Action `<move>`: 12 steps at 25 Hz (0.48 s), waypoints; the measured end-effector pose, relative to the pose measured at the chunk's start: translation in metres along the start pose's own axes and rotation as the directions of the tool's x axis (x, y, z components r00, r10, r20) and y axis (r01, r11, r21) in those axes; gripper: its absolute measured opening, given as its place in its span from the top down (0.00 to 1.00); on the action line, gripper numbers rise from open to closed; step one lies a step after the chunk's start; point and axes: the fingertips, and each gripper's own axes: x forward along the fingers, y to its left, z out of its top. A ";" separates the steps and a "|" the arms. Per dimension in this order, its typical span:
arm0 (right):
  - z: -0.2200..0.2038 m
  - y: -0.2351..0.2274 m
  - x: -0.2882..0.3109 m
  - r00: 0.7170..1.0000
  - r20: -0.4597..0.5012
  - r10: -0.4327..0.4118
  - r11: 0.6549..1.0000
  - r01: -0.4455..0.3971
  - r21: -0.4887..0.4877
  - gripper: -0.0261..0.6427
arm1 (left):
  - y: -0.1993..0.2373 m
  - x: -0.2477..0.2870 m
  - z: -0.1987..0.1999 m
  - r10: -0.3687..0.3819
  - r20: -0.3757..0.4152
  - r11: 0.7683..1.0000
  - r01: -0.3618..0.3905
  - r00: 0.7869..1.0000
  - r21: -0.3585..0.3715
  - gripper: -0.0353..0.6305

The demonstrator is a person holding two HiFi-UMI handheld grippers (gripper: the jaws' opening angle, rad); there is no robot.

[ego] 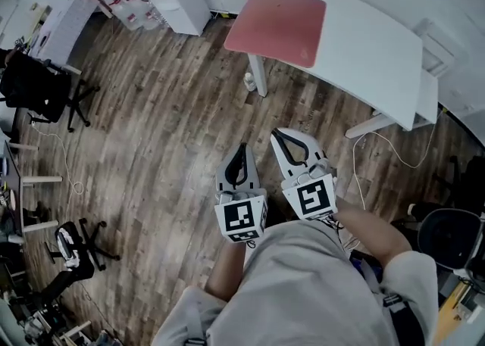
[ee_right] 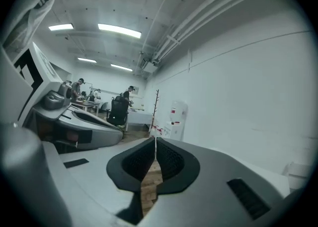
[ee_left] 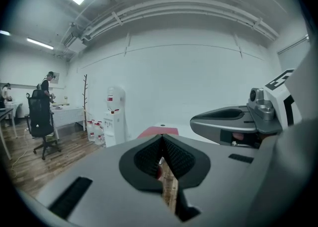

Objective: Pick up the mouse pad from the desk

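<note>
A person is holding the left gripper [ego: 242, 151] and right gripper [ego: 282, 138] side by side, jaws together and empty. The red mouse pad [ego: 279, 25] is lying on the far white tabletop [ego: 375, 53], well apart. The approach is probably just starting; next comes reaching forward and opening the jaws.

Your mouse pad [ego: 276, 25] looks like matt red cloth on a smooth white desk [ego: 371, 49]. The floor [ego: 151, 132] is streaky, matt wood planking. Your left gripper [ego: 242, 146] and right gripper [ego: 275, 133] have smooth grey plastic shells; their pads [ee_left: 148, 155] are black, finely ribbed rubber.
</note>
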 end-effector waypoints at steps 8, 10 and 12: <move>0.003 -0.002 0.048 0.989 -0.084 -0.124 0.992 0.122 -0.035 0.90 | 0.054 0.034 -0.009 -0.155 -0.072 0.987 0.158 0.985 0.032 0.93; 0.003 -0.001 0.054 0.984 -0.103 -0.144 0.989 0.138 -0.060 0.90 | 0.064 0.038 -0.011 -0.179 -0.080 0.982 0.183 0.981 0.041 0.93; 0.002 0.000 0.062 0.981 -0.119 -0.153 0.987 0.145 -0.072 0.90 | 0.071 0.044 -0.012 -0.204 -0.086 0.976 0.210 0.975 0.054 0.93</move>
